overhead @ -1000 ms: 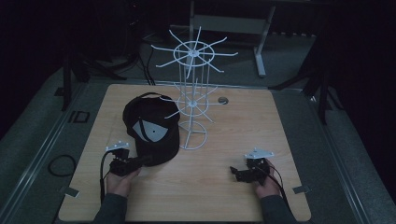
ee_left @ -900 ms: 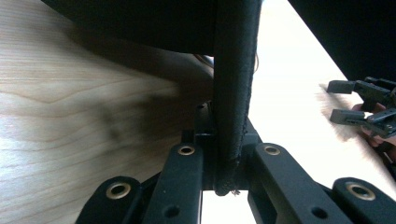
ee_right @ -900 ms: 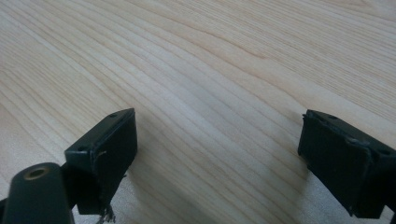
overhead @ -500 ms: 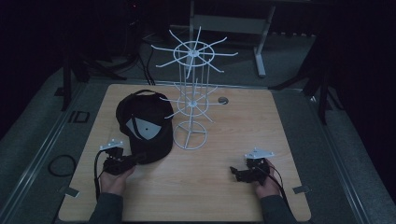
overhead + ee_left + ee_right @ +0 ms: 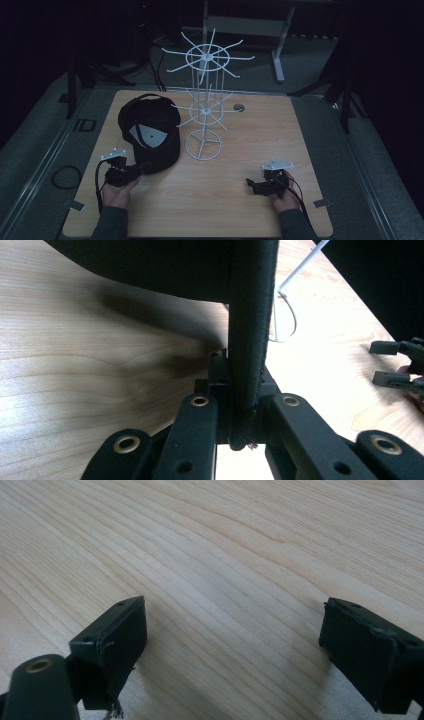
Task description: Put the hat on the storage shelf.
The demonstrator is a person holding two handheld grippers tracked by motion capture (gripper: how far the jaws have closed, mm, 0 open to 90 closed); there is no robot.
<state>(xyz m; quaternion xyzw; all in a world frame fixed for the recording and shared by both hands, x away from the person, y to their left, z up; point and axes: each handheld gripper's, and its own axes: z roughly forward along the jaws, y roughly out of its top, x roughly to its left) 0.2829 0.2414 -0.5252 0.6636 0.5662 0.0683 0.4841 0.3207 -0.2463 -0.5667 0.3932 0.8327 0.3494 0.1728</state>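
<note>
A black cap (image 5: 155, 150) with a pale lining panel sits on the wooden table (image 5: 300, 130), left of a white wire display rack (image 5: 204, 107). My left gripper (image 5: 141, 166) is shut on the cap's near edge. In the left gripper view the black fabric edge (image 5: 251, 340) stands upright, pinched between the jaws of the left gripper (image 5: 239, 405). My right gripper (image 5: 251, 186) rests low at the table's front right, open and holding nothing. In the right gripper view its jaws stand wide apart over bare wood (image 5: 235, 580).
The rack's round wire base (image 5: 202, 145) stands just right of the cap, and its arms spread out above the cap. A small round hole (image 5: 239, 107) is in the table behind the rack. In the left gripper view, the right gripper's jaws (image 5: 397, 365) appear at the far right.
My left gripper has pulled the cap a little to the left, away from the rack base. The right gripper has stayed where it was.
</note>
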